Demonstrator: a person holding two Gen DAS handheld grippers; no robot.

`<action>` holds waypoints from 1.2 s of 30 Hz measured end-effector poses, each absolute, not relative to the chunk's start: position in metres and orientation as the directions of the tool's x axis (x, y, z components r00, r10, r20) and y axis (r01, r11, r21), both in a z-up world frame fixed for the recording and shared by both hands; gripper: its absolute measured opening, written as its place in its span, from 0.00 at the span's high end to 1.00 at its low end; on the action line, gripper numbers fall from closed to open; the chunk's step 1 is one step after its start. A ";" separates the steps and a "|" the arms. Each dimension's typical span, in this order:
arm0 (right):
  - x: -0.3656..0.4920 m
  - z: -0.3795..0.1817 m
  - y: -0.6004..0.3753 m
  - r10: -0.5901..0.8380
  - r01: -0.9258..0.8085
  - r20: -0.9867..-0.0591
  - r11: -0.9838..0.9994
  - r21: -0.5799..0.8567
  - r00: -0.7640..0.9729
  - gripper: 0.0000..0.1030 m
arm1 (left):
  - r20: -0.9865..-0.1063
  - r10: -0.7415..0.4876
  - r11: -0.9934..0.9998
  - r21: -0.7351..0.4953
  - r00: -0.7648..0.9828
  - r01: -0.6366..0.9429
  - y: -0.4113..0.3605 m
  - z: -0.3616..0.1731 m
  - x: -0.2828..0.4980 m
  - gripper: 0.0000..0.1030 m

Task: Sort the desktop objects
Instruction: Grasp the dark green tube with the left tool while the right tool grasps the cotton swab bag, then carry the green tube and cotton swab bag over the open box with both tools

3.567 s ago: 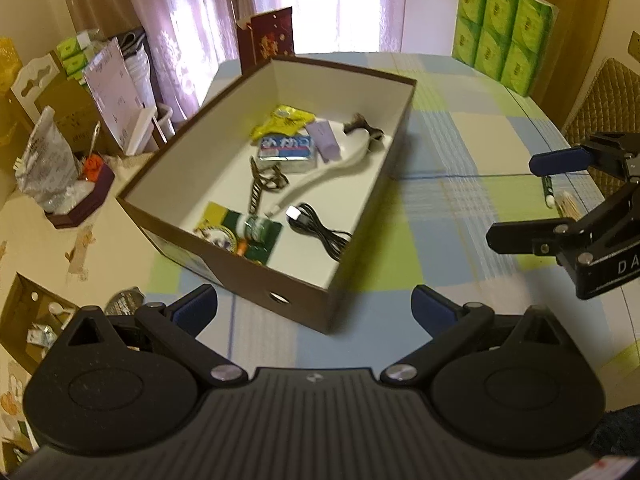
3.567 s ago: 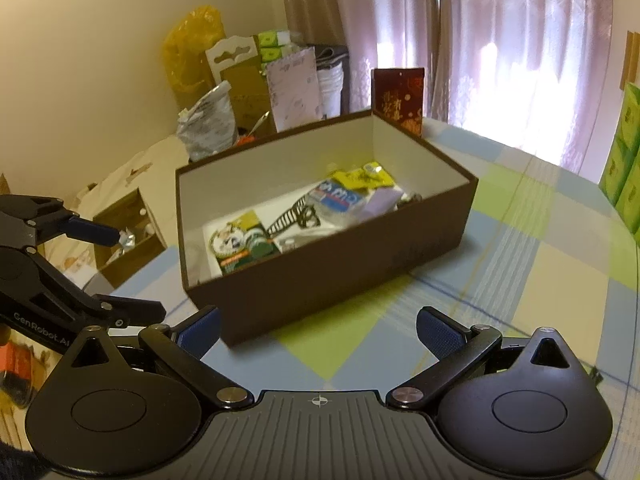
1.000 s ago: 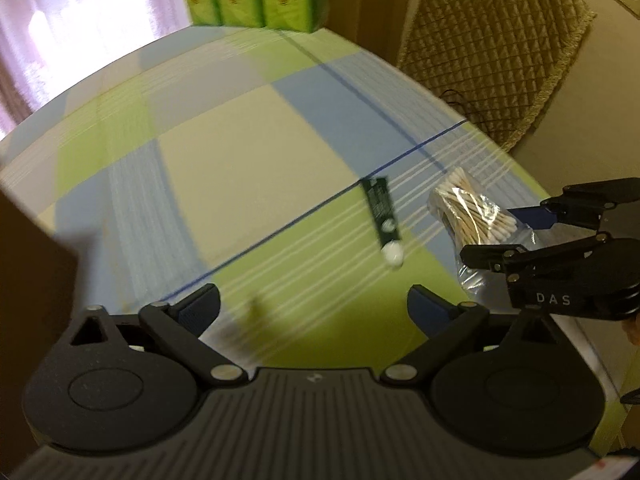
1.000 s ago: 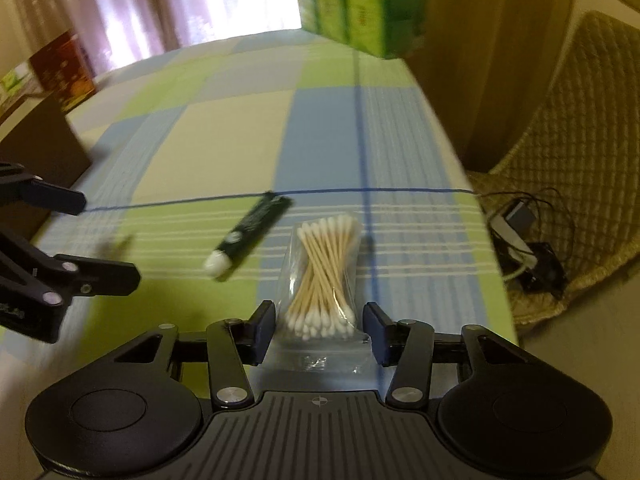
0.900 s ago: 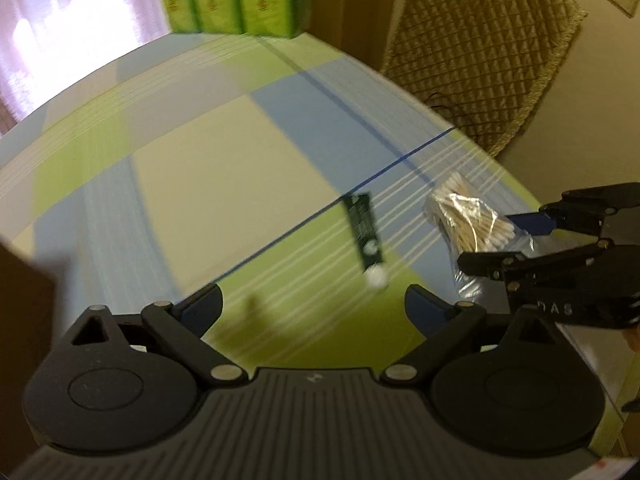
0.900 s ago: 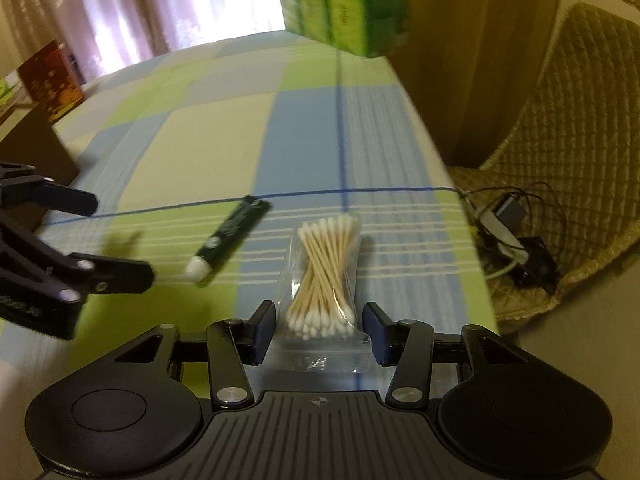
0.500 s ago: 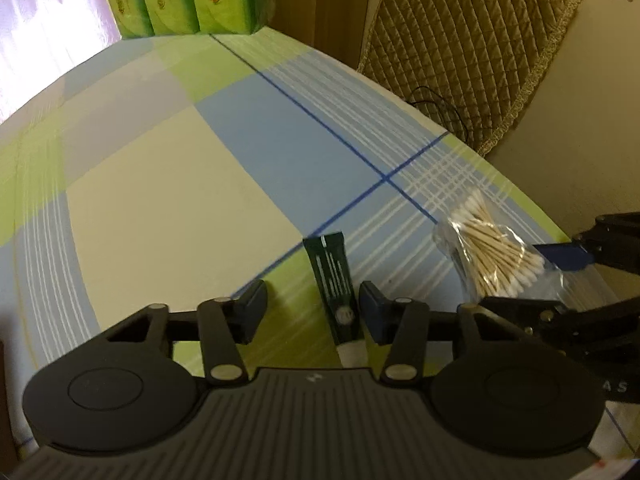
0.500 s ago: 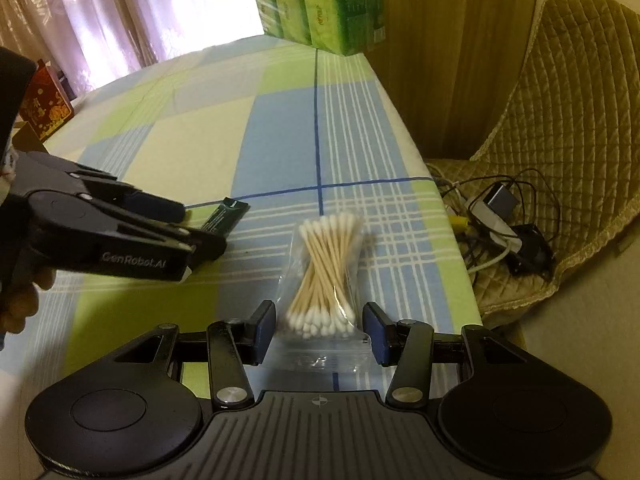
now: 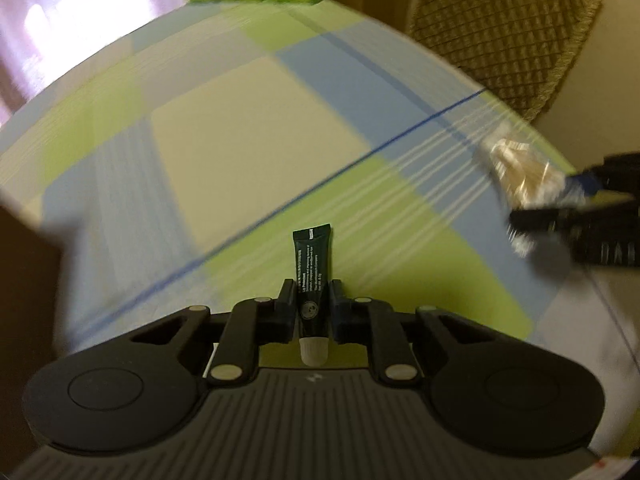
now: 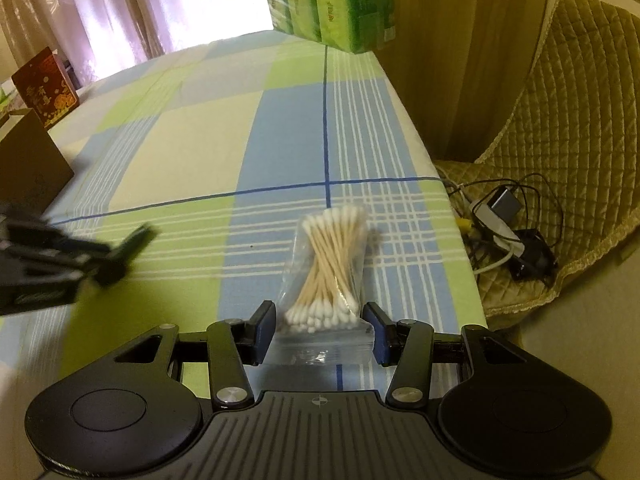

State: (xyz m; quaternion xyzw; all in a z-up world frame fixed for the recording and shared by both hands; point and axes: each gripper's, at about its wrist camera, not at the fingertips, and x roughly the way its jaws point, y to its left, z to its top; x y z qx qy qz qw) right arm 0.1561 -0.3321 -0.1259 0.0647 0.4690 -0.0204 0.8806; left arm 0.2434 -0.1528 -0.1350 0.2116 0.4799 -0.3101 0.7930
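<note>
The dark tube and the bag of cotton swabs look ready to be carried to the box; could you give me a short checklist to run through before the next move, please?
1. Left gripper shut on the dark tube: ok.
2. Tube centred between the fingers, cap end toward the camera: ok.
3. Right gripper straddles the bag of cotton swabs: ok.
4. Right fingers pressed onto the bag: not ok, gaps show on both sides.
5. Bag lifted off the tablecloth: not ok.
6. Room left in the brown box: cannot tell, only a corner shows.
</note>
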 end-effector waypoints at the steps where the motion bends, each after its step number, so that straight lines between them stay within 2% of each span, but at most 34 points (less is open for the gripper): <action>1: 0.156 -0.126 -0.332 0.024 0.095 -0.828 0.991 0.093 0.560 0.56 | -0.895 -0.280 0.728 0.039 0.348 0.684 -0.145 -0.135 0.241 0.87; 4: 0.158 -0.126 -0.330 0.024 0.081 -0.832 0.993 0.083 0.554 0.54 | -0.902 -0.267 0.757 0.023 0.341 0.653 -0.128 -0.134 0.235 0.87; 5: 0.159 -0.127 -0.329 0.022 0.074 -0.833 0.994 0.075 0.553 0.48 | -0.903 -0.268 0.764 0.014 0.336 0.645 -0.125 -0.134 0.235 0.87; 6: 0.160 -0.127 -0.328 0.011 0.072 -0.831 0.996 0.061 0.555 0.36 | -0.903 -0.270 0.769 0.006 0.334 0.639 -0.123 -0.133 0.234 0.87; 8: 0.163 -0.128 -0.327 -0.018 0.076 -0.825 0.997 0.031 0.565 0.25 | -0.904 -0.270 0.776 0.000 0.332 0.631 -0.123 -0.133 0.233 0.87; 11: 0.169 -0.130 -0.329 -0.020 0.076 -0.820 0.997 0.028 0.572 0.25 | -0.900 -0.270 0.780 0.003 0.342 0.626 -0.125 -0.134 0.234 0.87; 13: 0.173 -0.134 -0.331 -0.029 0.089 -0.826 0.996 0.026 0.563 0.36 | -0.898 -0.273 0.784 0.001 0.346 0.621 -0.125 -0.135 0.232 0.86; 15: 0.172 -0.134 -0.329 -0.044 0.073 -0.820 0.997 -0.003 0.570 0.59 | -0.895 -0.276 0.789 -0.002 0.351 0.615 -0.122 -0.135 0.231 0.86; 17: 0.170 -0.131 -0.327 -0.033 0.059 -0.825 0.998 0.001 0.565 0.67 | -0.891 -0.277 0.786 0.005 0.360 0.619 -0.120 -0.135 0.226 0.87; 26: 0.134 -0.131 -0.298 0.036 -0.025 -0.836 0.999 0.027 0.548 0.71 | -0.897 -0.277 0.787 -0.007 0.344 0.617 -0.096 -0.132 0.199 0.87; 36: 0.110 -0.122 -0.254 0.199 -0.126 -0.857 0.979 0.158 0.474 0.73 | -0.897 -0.288 0.803 -0.036 0.335 0.595 -0.057 -0.116 0.166 0.87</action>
